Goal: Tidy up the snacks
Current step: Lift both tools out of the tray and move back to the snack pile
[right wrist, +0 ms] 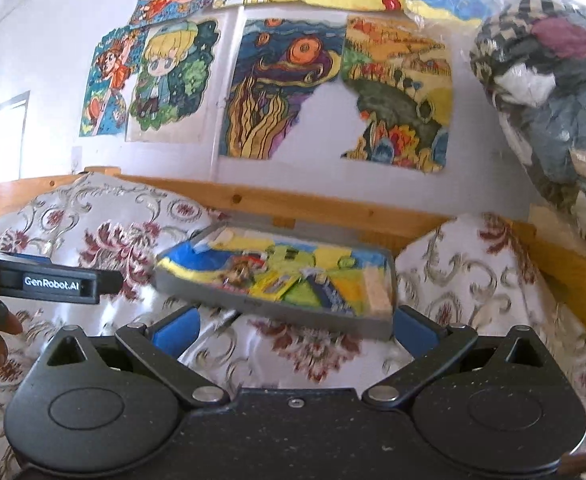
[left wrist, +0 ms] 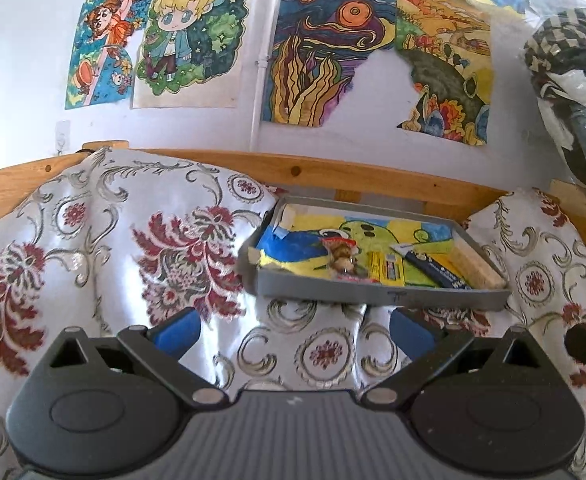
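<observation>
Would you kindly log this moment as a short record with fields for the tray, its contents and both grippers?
tray: grey tray, lined with a coloured drawing, on floral fabric
contents: clear snack packet, yellow packet, dark blue wrapper, pale block
left gripper: open, empty, short of the tray
right gripper: open, empty, at the tray's near edge

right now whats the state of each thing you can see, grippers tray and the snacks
left gripper: open, empty, short of the tray
right gripper: open, empty, just before the tray's near edge
grey tray: lying tilted on the floral cloth, no lid
clear snack packet: lying in the tray, sealed as far as visible
yellow packet: lying flat in the tray
dark blue packet: lying flat in the tray, at an angle
</observation>
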The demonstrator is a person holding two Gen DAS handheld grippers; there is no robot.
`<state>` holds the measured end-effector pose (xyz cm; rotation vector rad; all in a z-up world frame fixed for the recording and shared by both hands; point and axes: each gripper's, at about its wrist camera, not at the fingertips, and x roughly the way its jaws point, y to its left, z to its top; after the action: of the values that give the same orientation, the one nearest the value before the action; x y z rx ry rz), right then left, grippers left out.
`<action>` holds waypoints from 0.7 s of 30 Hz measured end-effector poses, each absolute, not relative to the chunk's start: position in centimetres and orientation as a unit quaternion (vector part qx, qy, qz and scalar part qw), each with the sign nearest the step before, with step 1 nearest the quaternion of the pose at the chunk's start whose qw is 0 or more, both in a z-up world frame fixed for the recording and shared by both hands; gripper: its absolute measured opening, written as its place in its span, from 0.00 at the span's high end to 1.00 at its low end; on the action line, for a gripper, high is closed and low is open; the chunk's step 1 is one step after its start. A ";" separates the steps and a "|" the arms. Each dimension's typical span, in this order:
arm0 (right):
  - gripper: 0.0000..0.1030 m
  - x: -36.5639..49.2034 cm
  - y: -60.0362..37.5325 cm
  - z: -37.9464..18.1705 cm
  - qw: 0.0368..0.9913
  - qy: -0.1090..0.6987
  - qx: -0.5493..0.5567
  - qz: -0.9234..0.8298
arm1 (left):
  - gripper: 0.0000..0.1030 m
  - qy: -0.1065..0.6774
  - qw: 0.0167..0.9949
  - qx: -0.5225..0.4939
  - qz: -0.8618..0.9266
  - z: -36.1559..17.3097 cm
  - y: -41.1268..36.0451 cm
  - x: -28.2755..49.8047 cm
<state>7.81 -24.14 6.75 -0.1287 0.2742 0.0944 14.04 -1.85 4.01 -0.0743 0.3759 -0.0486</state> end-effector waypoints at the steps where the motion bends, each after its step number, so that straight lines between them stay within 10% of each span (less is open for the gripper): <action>1: 0.01 7.5 -24.1 6.4 0.987 0.143 -0.062 0.047 | 0.01 0.189 0.981 -0.037 -0.026 3.8 -1.7 13.6; 21: 0.01 3.4 -23.8 1.0 0.966 0.243 -0.073 0.047 | 0.01 0.240 0.969 0.009 -0.059 -0.4 -2.3 8.7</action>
<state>3.42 -23.78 1.02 -0.1474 0.4910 0.0953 8.67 -2.29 -0.38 0.0184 0.4845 -0.1193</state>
